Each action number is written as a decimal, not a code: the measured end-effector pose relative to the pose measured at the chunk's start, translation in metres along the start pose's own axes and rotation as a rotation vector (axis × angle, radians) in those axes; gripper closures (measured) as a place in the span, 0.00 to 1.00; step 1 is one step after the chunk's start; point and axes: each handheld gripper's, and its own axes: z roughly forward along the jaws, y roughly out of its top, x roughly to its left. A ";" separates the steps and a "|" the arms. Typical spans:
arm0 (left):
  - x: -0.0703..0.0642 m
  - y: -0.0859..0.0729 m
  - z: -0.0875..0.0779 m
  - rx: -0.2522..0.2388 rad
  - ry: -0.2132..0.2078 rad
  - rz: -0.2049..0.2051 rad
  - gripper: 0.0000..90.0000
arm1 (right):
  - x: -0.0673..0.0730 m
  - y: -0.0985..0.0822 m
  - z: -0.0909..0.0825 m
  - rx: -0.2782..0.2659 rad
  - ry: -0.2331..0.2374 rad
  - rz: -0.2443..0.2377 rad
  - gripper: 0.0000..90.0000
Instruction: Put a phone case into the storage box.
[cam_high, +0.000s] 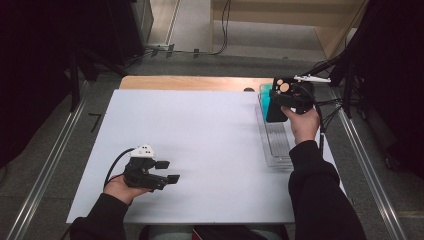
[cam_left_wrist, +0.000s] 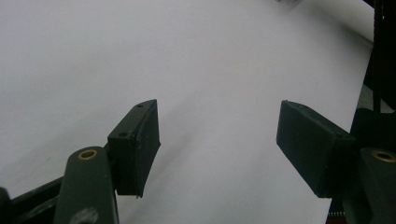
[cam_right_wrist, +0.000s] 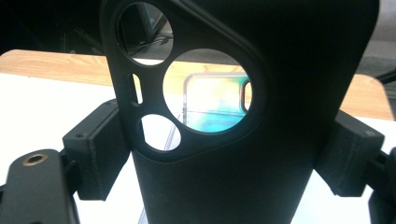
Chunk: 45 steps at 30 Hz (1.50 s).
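- Phone case is the piece in hand: black, with round camera cut-outs, clamped by its two side edges between the fingers of my right gripper. I see it held upright above the far end of the clear tray at the right side of the tabletop.
- Through the largest cut-out, in the right gripper view, I can make out a clear-rimmed teal case lying farther off; in the high view a teal patch sits at the tray's far end.
- My left gripper rests near the front left of the white tabletop, its fingers spread apart with nothing between them but bare surface.
- Step, as I judge it: the black case is lifted out of the tray and being carried; it is not set down yet.
- Next move, I reckon: bring the case over open tabletop toward the middle, keep it square in the grip, lower it flat, then loosen the fingers. The left could steady it, since a thin soft case may flex or twist.
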 end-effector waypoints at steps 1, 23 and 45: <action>0.000 0.000 0.000 0.000 0.000 0.001 0.34 | -0.001 -0.001 0.002 0.001 0.003 0.006 0.15; 0.000 0.000 0.001 0.001 -0.002 0.005 0.34 | -0.004 -0.020 0.056 0.037 -0.044 -0.006 0.14; 0.000 0.001 0.001 -0.001 -0.005 -0.012 0.34 | -0.002 -0.013 0.053 0.117 -0.017 0.013 0.01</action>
